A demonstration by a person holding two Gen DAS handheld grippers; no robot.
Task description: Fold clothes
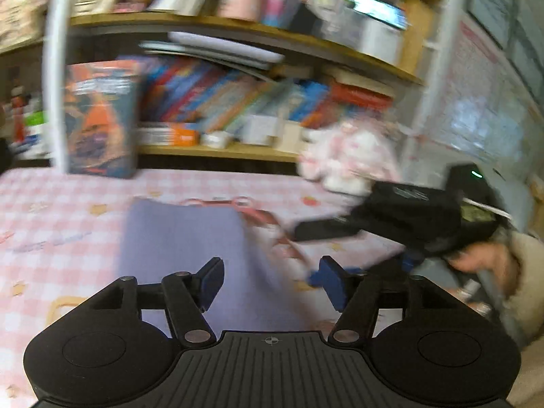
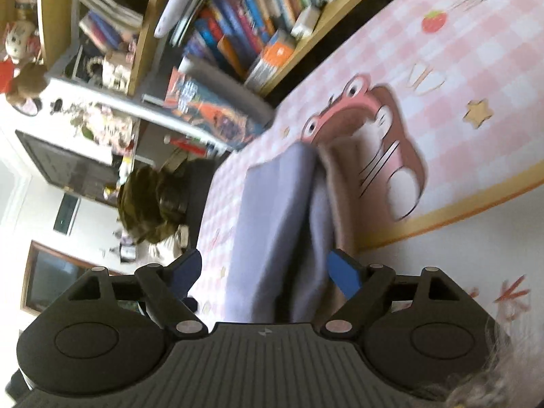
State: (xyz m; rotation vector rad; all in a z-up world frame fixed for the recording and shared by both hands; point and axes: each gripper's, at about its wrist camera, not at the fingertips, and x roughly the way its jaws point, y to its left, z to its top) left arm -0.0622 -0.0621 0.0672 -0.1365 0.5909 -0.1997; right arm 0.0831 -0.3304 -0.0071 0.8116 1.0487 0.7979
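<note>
Both claws stand spread with nothing between their blue pads. Left claw [image 1: 270,280] hovers over a lavender cloth [image 1: 183,238] that lies on the pink checked surface [image 1: 51,224], folded into a narrow strip. Right claw [image 2: 263,273], rolled sideways in its own view, hangs above the same cloth [image 2: 272,204], whose right edge looks lifted into a fold beside a cartoon print [image 2: 374,136]. Behind the surface stands a bookshelf [image 1: 221,149] crowded with books; motion blur hides finer detail.
</note>
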